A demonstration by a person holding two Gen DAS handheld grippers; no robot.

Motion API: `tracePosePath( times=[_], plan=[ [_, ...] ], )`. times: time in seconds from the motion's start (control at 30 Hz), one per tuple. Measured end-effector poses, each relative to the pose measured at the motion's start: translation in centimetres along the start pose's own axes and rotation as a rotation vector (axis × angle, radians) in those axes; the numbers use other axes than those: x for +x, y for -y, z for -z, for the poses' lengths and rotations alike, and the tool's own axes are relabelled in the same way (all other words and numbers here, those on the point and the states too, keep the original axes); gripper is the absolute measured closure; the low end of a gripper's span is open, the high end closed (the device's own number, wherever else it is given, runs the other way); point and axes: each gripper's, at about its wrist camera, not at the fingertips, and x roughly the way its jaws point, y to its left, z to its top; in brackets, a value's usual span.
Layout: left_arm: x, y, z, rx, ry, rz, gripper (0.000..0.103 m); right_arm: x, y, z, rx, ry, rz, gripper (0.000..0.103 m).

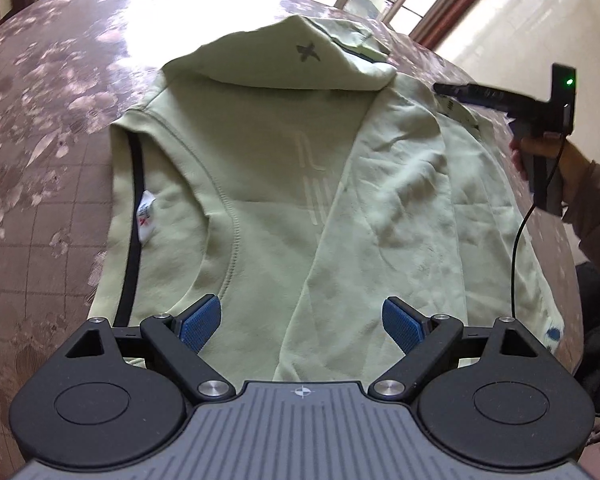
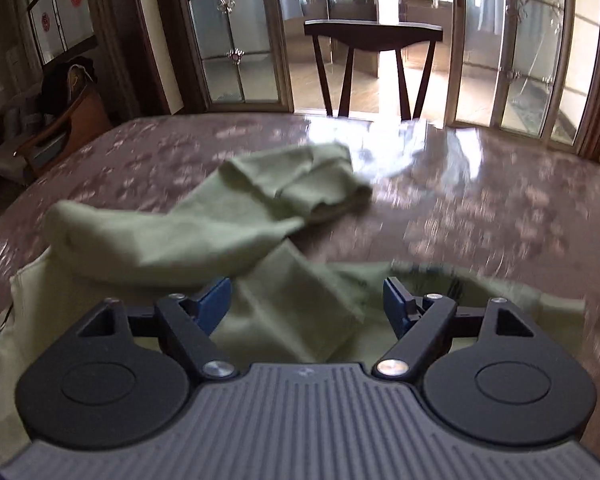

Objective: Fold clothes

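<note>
A pale green shirt (image 1: 284, 184) lies spread on the table, one sleeve with a dark X mark folded over its top and a white neck label at the left. My left gripper (image 1: 302, 322) hovers open above the shirt's near part, nothing between its blue pads. In the left wrist view the right gripper (image 1: 440, 89) reaches in from the right over the shirt's far right edge, held by a hand (image 1: 540, 152). In the right wrist view the right gripper (image 2: 306, 306) is open above crumpled green cloth (image 2: 180, 240), with the sleeve lying ahead.
The table (image 1: 40, 120) wears a glossy brown floral cover with bare surface left and beyond the shirt. A black cable (image 1: 518, 240) hangs from the right gripper. A dark wooden chair (image 2: 374, 60) and glass doors (image 2: 236, 32) stand past the table's far edge.
</note>
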Motion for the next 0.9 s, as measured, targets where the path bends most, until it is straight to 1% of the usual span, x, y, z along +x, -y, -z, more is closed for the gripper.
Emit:
tracePosePath(
  times=[0.17,0.3,0.37,0.4,0.43,0.47,0.57,0.73,0.77,0.8,0.83,0.87,0.9],
  plan=[
    [-0.1,1.3,0.1,0.073,0.009,0.014,0.012,1.4,-1.0,1.3,0.013,-0.010,-0.002,0.023],
    [-0.1,2.4,0.7,0.148,0.034,0.064,0.012,2.5,-1.7,2.3,0.023,-0.018,-0.003,0.023],
    [0.2,2.9,1.1,0.187,0.038,0.068,0.015,3.0,-2.1,2.8,0.028,-0.022,-0.004,0.023],
    [0.4,3.1,1.2,0.198,0.036,0.062,0.017,1.8,-2.0,2.8,0.028,-0.018,-0.003,0.023],
    [0.5,3.1,1.3,0.196,0.035,0.060,0.019,-0.3,-1.6,2.6,0.027,-0.012,-0.002,0.021],
    [0.7,3.0,1.3,0.182,0.031,0.062,0.019,-1.2,-1.4,2.5,0.024,-0.009,0.001,0.018],
    [0.7,2.6,1.0,0.139,0.029,0.075,0.019,-0.9,-1.3,2.7,0.016,-0.013,0.015,0.017],
    [0.4,2.7,0.6,0.133,0.040,0.059,0.018,0.0,-1.5,3.0,0.017,-0.006,0.016,0.017],
    [0.3,2.7,0.6,0.131,0.041,0.057,0.018,-0.5,-1.6,2.9,0.020,0.002,0.007,0.020],
    [0.3,2.7,0.6,0.131,0.041,0.055,0.018,-0.9,-1.7,2.9,0.022,0.010,-0.001,0.028],
    [0.3,2.7,0.7,0.133,0.041,0.055,0.018,-1.4,-1.9,2.8,0.024,0.018,-0.009,0.044],
    [0.3,2.6,0.7,0.135,0.039,0.056,0.018,-1.9,-2.0,2.8,0.027,0.027,-0.018,0.064],
    [0.2,2.6,0.7,0.138,0.036,0.057,0.018,-2.3,-2.1,2.8,0.029,0.035,-0.026,0.076]
  ],
)
